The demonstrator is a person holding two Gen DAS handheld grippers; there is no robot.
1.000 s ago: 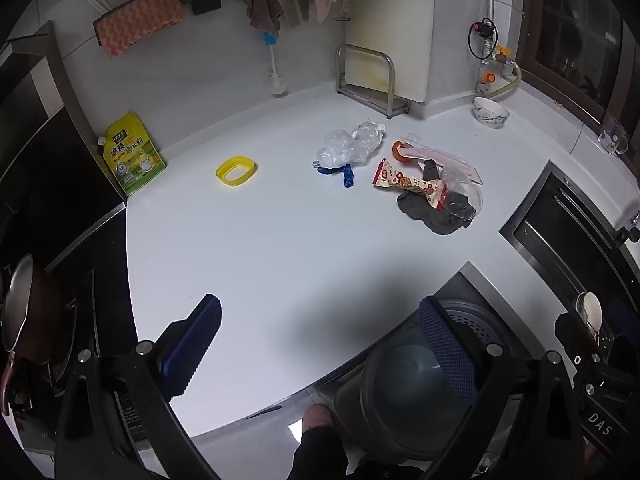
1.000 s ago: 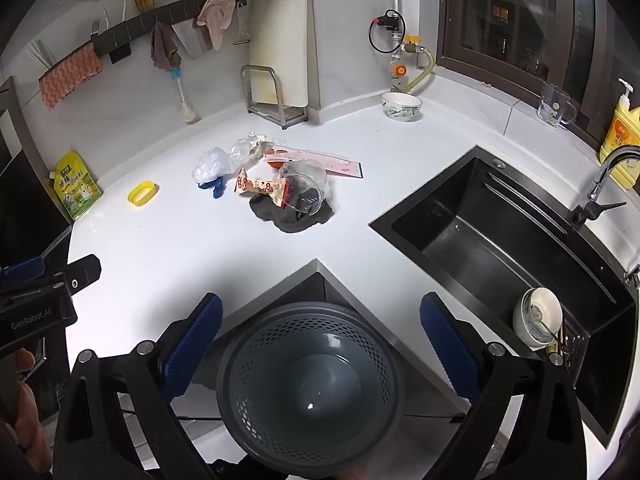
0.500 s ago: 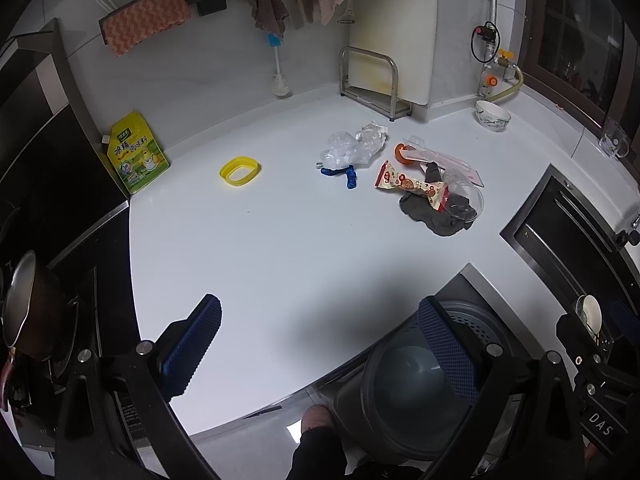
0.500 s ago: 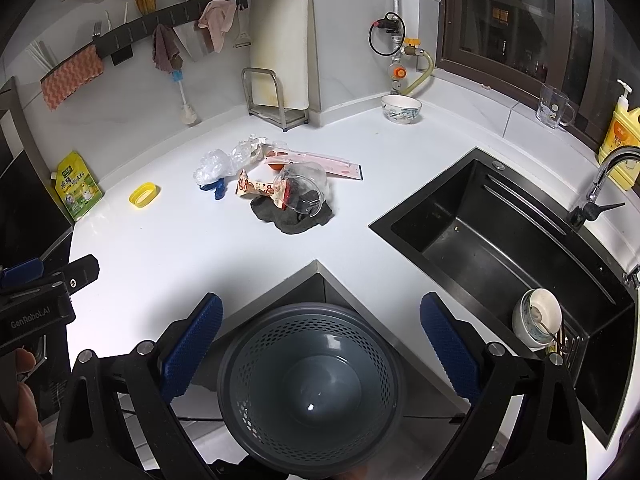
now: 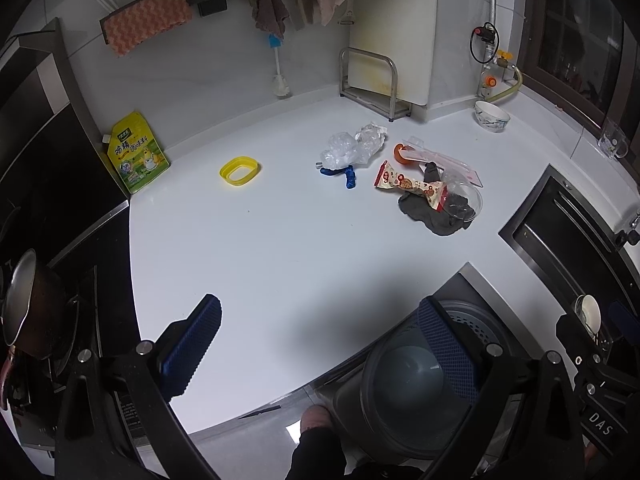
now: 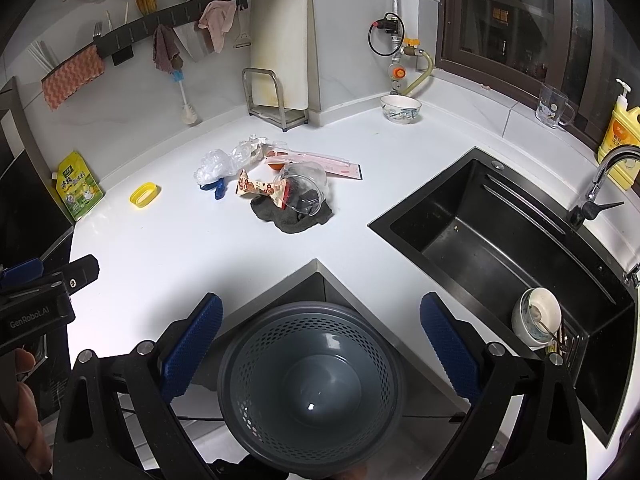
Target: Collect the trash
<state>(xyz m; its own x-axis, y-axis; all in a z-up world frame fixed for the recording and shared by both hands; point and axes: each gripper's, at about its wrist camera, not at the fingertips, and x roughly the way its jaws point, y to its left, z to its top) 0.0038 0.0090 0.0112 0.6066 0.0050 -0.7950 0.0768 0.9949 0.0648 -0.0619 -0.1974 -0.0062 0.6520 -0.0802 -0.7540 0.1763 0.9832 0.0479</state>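
Trash lies in a cluster on the white counter (image 5: 280, 248): crumpled clear plastic (image 5: 352, 146) (image 6: 230, 158), a blue scrap (image 5: 344, 174), a red snack wrapper (image 5: 412, 186) (image 6: 262, 190), a clear plastic cup (image 6: 306, 188) on a dark grey rag (image 5: 434, 216) (image 6: 292, 216), and a pink flat package (image 6: 320, 164). A yellow ring lid (image 5: 239, 170) (image 6: 145, 194) sits apart to the left. A grey perforated bin (image 6: 310, 384) (image 5: 404, 376) stands on the floor below the counter corner. My left gripper (image 5: 320, 344) is open over the counter's near edge. My right gripper (image 6: 320, 340) is open above the bin.
A black sink (image 6: 508, 248) with a cup (image 6: 536, 316) is at the right. A green-yellow pouch (image 5: 136, 154), a cutting board rack (image 5: 376, 80), a bowl (image 6: 400, 108), a glass mug (image 6: 554, 106) and a yellow soap bottle (image 6: 620, 138) line the back. A stove and pot (image 5: 28, 312) stand left.
Both views have shifted very slightly; the trash pile sits a touch lower in frame. Both grippers stay open and nothing has been picked up.
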